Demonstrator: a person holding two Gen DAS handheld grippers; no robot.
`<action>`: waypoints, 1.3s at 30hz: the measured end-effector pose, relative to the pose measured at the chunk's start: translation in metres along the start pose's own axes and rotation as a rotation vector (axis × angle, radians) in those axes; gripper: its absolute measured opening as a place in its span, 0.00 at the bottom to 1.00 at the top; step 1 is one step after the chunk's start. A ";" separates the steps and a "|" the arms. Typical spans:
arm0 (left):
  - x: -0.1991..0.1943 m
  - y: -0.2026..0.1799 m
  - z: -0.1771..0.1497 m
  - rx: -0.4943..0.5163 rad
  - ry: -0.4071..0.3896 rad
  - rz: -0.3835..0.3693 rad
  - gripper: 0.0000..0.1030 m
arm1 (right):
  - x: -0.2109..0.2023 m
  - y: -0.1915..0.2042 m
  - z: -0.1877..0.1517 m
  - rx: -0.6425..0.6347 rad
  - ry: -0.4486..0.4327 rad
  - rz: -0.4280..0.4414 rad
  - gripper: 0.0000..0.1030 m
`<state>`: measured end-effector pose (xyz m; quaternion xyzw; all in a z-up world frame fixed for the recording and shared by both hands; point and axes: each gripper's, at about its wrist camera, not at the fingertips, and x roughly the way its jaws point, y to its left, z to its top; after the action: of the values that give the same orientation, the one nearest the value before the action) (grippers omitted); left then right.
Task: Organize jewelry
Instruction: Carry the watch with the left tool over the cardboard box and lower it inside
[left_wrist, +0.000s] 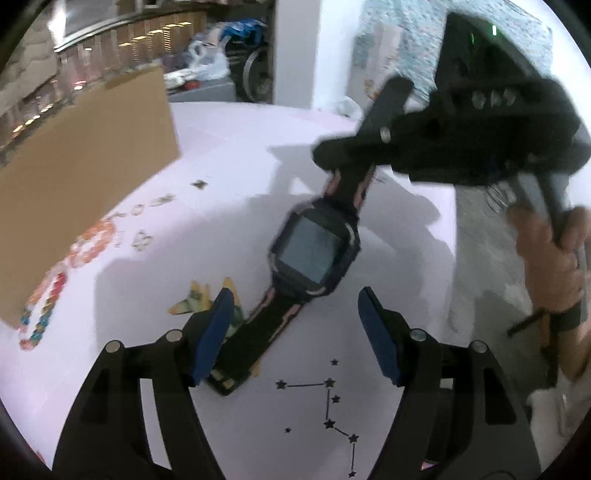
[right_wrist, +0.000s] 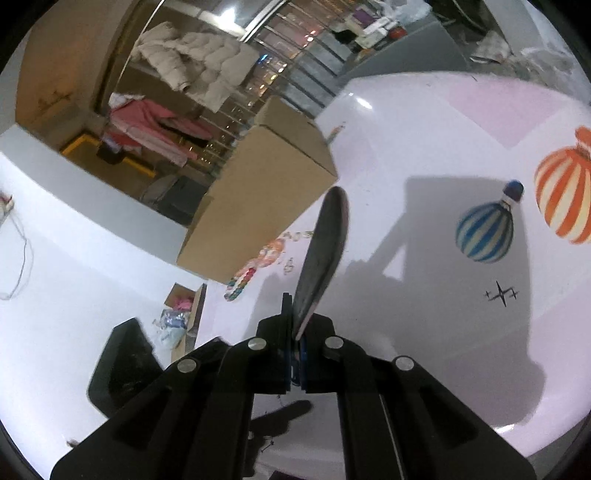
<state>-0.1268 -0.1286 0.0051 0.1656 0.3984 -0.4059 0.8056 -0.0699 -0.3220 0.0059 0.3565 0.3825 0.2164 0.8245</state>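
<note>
My right gripper (right_wrist: 295, 354) has its jaws clenched on the strap of the smartwatch (left_wrist: 314, 254), mid-frame over the tabletop (left_wrist: 221, 166). My left gripper (left_wrist: 295, 332) hangs released beneath it. Next, I judge, comes carrying it toward the cardboard box (left_wrist: 85, 184), upper left; bead bracelets (left_wrist: 88, 243) crowd its base.

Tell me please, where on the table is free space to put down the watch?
Free: the bare table between the cardboard box and the printed balloons, and near the printed stars. Crowded: along the box's foot, where bead bracelets and small rings lie.
</note>
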 end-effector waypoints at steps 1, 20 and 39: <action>0.002 -0.001 0.001 0.008 0.002 -0.003 0.64 | -0.002 0.004 0.000 -0.016 0.000 0.001 0.03; -0.084 0.038 0.029 0.025 -0.006 0.239 0.21 | 0.023 0.098 0.074 -0.250 0.050 0.068 0.03; 0.014 0.278 0.155 0.026 0.445 0.474 0.22 | 0.249 0.160 0.249 -0.376 0.284 -0.250 0.04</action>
<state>0.1753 -0.0561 0.0756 0.3485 0.5099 -0.1660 0.7687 0.2645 -0.1660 0.1204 0.1132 0.4886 0.2281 0.8345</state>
